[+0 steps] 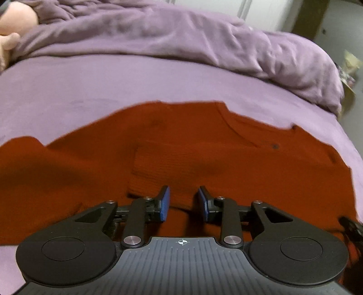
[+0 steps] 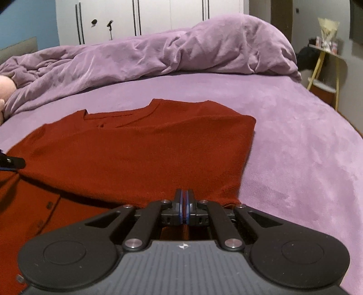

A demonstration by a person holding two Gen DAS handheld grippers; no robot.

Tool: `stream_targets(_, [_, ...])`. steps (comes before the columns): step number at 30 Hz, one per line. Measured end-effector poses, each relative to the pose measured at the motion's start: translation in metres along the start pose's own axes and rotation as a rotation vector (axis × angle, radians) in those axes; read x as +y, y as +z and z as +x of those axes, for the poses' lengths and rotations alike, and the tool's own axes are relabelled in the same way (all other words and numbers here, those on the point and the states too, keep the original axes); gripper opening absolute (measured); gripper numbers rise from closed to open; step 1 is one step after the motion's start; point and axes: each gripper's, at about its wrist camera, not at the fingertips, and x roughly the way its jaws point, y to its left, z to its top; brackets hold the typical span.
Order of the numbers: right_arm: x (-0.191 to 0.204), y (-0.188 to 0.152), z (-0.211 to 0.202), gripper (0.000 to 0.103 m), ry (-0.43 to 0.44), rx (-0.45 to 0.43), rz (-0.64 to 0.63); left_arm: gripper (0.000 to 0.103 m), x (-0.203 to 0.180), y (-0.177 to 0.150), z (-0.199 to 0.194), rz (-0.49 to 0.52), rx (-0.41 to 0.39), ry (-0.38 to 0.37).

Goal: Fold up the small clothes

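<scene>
Over on the left, the left gripper (image 1: 183, 199) hangs low over the red cardigan (image 1: 181, 158), its blue pads (image 1: 166, 199) standing apart with only the ribbed cuff (image 1: 154, 172) of a folded-in sleeve lying beneath the gap; nothing is pinched there. The cuff sits at about twelve o'clock from those fingertips, and the cardigan spreads across the lower half of that view, from nine o'clock round to three. A small dark button (image 1: 275, 146) shows toward two o'clock.

Moving right, the right gripper (image 2: 184, 208) has its pads pressed together with a thin strip of red knit showing between them, clamped on the near edge of the cardigan (image 2: 140, 154). From here the garment lies flat on the purple bedsheet (image 2: 295, 147), its right side folded over so the edge runs straight from one o'clock down toward the fingertips. The neckline (image 2: 156, 106) sits at twelve o'clock. At nine o'clock, the tip of the other gripper (image 2: 12, 162) pokes in at the frame edge, just at the folded layer's left corner.

Beyond, at twelve o'clock, a rumpled purple duvet (image 2: 181, 52) is heaped across the bed, with white wardrobe doors (image 2: 154, 15) behind it.
</scene>
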Motion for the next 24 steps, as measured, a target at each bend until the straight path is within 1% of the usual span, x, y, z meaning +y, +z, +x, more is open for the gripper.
stream_targets(2, [0.003, -0.001, 0.002, 0.002, -0.011, -0.012, -0.03, 0.03, 0.0, 0.002, 0.008, 0.006, -0.01, 0.043])
stream_targets(3, [0.005, -0.001, 0.003, 0.002, -0.018, -0.012, -0.043, 0.03, 0.002, 0.003, 0.01, 0.0, -0.005, 0.043])
stream_targets(5, [0.007, 0.001, 0.005, 0.003, -0.024, -0.012, -0.055, 0.032, 0.008, 0.004, 0.004, -0.043, -0.002, 0.019])
stream_targets(6, [0.007, 0.001, 0.005, 0.003, -0.023, -0.012, -0.055, 0.037, 0.012, 0.003, -0.002, -0.065, 0.0, 0.004])
stream_targets(7, [0.006, 0.001, 0.004, 0.003, -0.019, -0.011, -0.051, 0.049, 0.017, 0.001, -0.011, -0.091, -0.002, -0.013])
stream_targets(9, [0.003, 0.001, -0.001, 0.004, -0.006, -0.004, -0.009, 0.063, 0.032, -0.009, -0.036, -0.142, -0.014, -0.032])
stream_targets(10, [0.001, 0.001, -0.008, 0.005, 0.004, -0.001, 0.028, 0.071, 0.043, -0.016, -0.05, -0.168, -0.033, -0.04])
stream_targets(11, [-0.001, 0.0, -0.016, 0.013, 0.014, -0.003, 0.061, 0.075, 0.056, -0.024, -0.065, -0.201, -0.052, -0.039])
stream_targets(12, [-0.001, -0.003, -0.024, 0.037, 0.028, -0.012, 0.094, 0.081, 0.069, -0.033, -0.077, -0.237, -0.069, -0.024])
stream_targets(13, [-0.002, -0.009, -0.035, 0.054, 0.069, -0.014, 0.145, 0.081, 0.084, -0.043, -0.089, -0.276, -0.09, -0.001])
stream_targets(14, [-0.003, -0.016, -0.042, 0.075, 0.123, -0.007, 0.188, 0.081, 0.1, -0.053, -0.1, -0.305, -0.109, 0.032])
stream_targets(15, [-0.003, -0.024, -0.05, 0.075, 0.161, -0.005, 0.221, 0.081, 0.115, -0.061, -0.109, -0.328, -0.121, 0.074])
stream_targets(16, [0.001, -0.034, -0.058, 0.075, 0.176, -0.005, 0.241, 0.081, 0.131, -0.067, -0.117, -0.351, -0.126, 0.116])
stream_targets(18, [0.009, -0.047, -0.072, 0.075, 0.188, -0.001, 0.248, 0.081, 0.162, -0.076, -0.128, -0.416, -0.121, 0.186])
stream_targets(19, [0.012, -0.052, -0.079, 0.075, 0.193, -0.007, 0.263, 0.081, 0.18, -0.081, -0.135, -0.47, -0.131, 0.207])
stream_targets(21, [0.016, -0.06, -0.09, 0.075, 0.222, -0.003, 0.317, 0.081, 0.209, -0.089, -0.145, -0.566, -0.154, 0.223])
stream_targets(22, [0.017, -0.063, -0.094, 0.075, 0.238, 0.003, 0.354, 0.08, 0.222, -0.093, -0.147, -0.61, -0.168, 0.216])
stream_targets(23, [0.018, -0.065, -0.097, 0.075, 0.253, 0.006, 0.387, 0.078, 0.235, -0.097, -0.149, -0.664, -0.186, 0.19])
stream_targets(24, [0.019, -0.065, -0.099, 0.074, 0.269, 0.013, 0.402, 0.073, 0.248, -0.101, -0.15, -0.725, -0.208, 0.168])
